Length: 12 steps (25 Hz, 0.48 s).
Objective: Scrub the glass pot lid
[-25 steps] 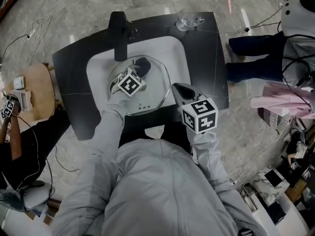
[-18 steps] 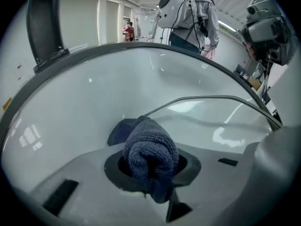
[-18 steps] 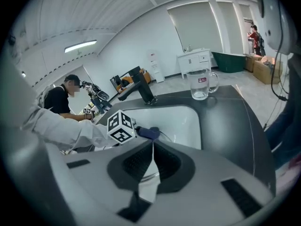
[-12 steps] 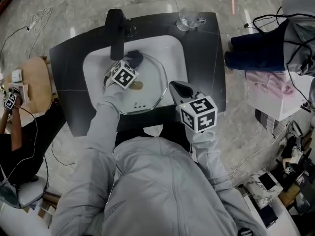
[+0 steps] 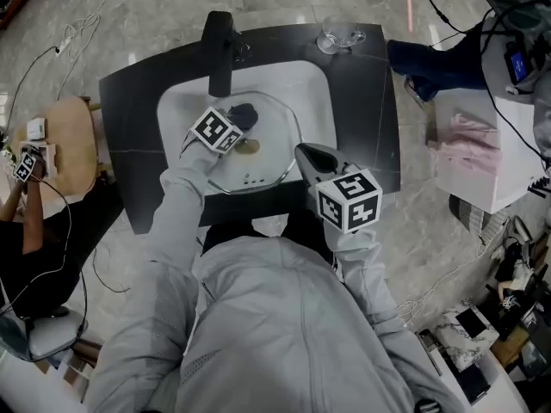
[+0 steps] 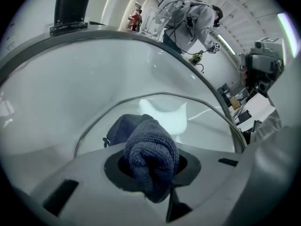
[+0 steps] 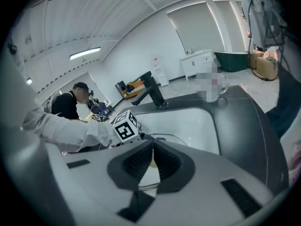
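Between the jaws of the left gripper [image 6: 153, 168]: a bunched dark-blue knitted cloth [image 6: 149, 149], clenched tight, with its loose end spilling ahead of the jaws onto the glass pot lid [image 6: 202, 121]. Directly below and ahead of those jaws: the lid, lying flat in the white sink basin [image 5: 314, 89]. Further ahead: the black faucet [image 5: 220, 50].

Change over the last second:
- Left gripper displaced across the lid, from over its centre toward its far left part, nearer the faucet.
- Brownish lid knob [image 5: 248, 147], covered a second ago by the marker cube, now exposed just right of the left jaws.
- Cloth carried along with the jaws and kept in contact with the glass throughout.
- Right gripper [image 7: 151, 161] unchanged: jaws pressed together at the near right edge of the lid, with the rim passing just below them. Cannot confirm whether the rim itself is pinched.

Meaning for the task:
- Judged as mid-scrub: one pass across the centre completed, far left sector now under the cloth.
- Remaining, by estimate: the area right of the left jaws, the near rim, and the ring around the knob.
- Risk: lid sliding in the wet basin if the right jaws are only resting beside the rim.
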{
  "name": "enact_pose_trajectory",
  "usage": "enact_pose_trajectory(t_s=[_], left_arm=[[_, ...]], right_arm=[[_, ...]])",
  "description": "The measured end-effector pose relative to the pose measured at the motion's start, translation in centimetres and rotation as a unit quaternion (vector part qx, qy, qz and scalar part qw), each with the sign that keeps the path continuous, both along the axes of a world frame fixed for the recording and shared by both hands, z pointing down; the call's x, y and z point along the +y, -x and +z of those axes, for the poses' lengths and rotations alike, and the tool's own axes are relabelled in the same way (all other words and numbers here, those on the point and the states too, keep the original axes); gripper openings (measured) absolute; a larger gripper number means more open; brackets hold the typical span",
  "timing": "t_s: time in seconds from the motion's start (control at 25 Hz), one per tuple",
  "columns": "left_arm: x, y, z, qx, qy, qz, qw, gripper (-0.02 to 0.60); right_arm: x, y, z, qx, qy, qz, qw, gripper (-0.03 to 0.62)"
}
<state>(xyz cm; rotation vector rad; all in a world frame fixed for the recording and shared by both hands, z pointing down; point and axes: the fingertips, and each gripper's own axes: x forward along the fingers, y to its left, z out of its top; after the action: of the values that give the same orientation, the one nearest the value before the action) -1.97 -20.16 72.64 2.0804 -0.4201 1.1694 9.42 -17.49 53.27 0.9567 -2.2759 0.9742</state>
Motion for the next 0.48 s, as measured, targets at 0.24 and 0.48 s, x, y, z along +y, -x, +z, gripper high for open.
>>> enact_pose_trajectory(t_s=[0.24, 0.48], left_arm=[[3.3, -0.6, -1.7, 0.036, 0.021, 0.024, 0.9989, 0.087], [5.6, -0.5, -2.9, 0.041, 0.028, 0.054, 0.9973, 0.087]], right_arm=[[2.1, 0.8, -0.8, -0.006, -0.011, 0.013, 1.0, 0.031], [4.3, 1.3, -1.3, -0.004, -0.018, 0.029, 0.999, 0.031]])
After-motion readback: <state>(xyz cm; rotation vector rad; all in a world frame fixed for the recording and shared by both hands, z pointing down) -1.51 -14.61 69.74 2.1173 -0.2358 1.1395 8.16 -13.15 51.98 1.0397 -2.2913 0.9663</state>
